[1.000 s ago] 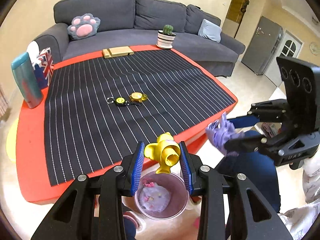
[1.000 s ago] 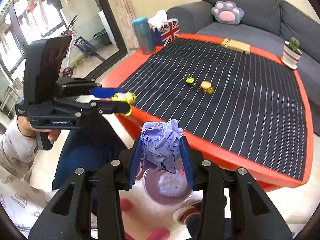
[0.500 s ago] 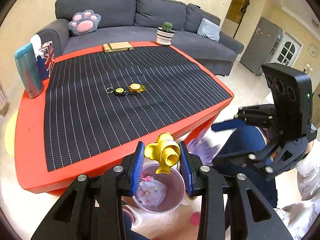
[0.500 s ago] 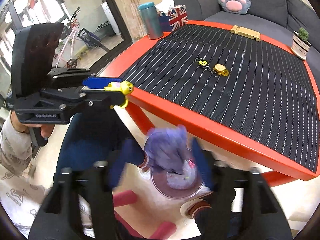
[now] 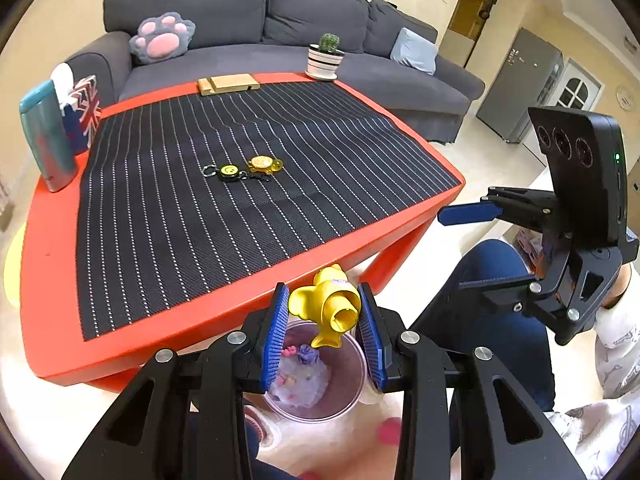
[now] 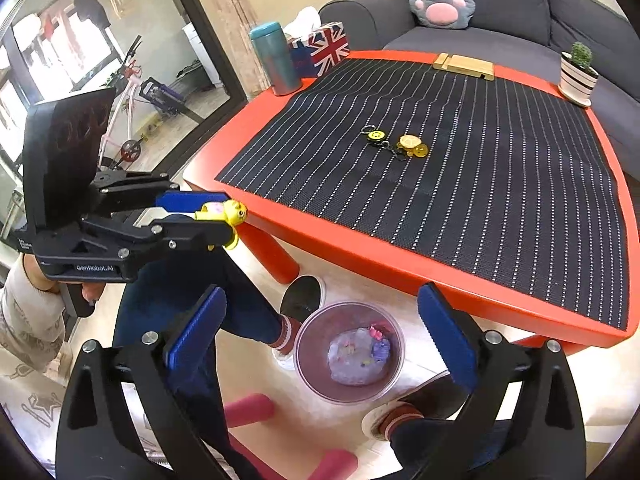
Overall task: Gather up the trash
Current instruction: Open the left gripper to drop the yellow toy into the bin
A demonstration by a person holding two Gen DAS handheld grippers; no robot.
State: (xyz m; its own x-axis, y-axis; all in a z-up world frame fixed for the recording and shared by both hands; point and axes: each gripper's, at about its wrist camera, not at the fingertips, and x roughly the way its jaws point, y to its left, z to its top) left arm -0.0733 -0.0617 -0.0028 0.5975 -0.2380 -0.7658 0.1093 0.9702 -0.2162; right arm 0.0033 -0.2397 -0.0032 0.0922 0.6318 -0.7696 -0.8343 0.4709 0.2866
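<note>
now the purple crumpled paper [image 6: 381, 347] lies in the clear trash bin [image 6: 316, 385] on the floor by the red table [image 6: 400, 258]. your right gripper [image 6: 320, 340] has just been opening, nothing between its jaws. your left gripper [image 5: 323, 334] clamps a yellow toy figure [image 5: 326, 307] above the bin.

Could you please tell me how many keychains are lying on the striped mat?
2: a smiley keychain and a yellow round keychain, side by side mid-mat. None seems hidden.
</note>
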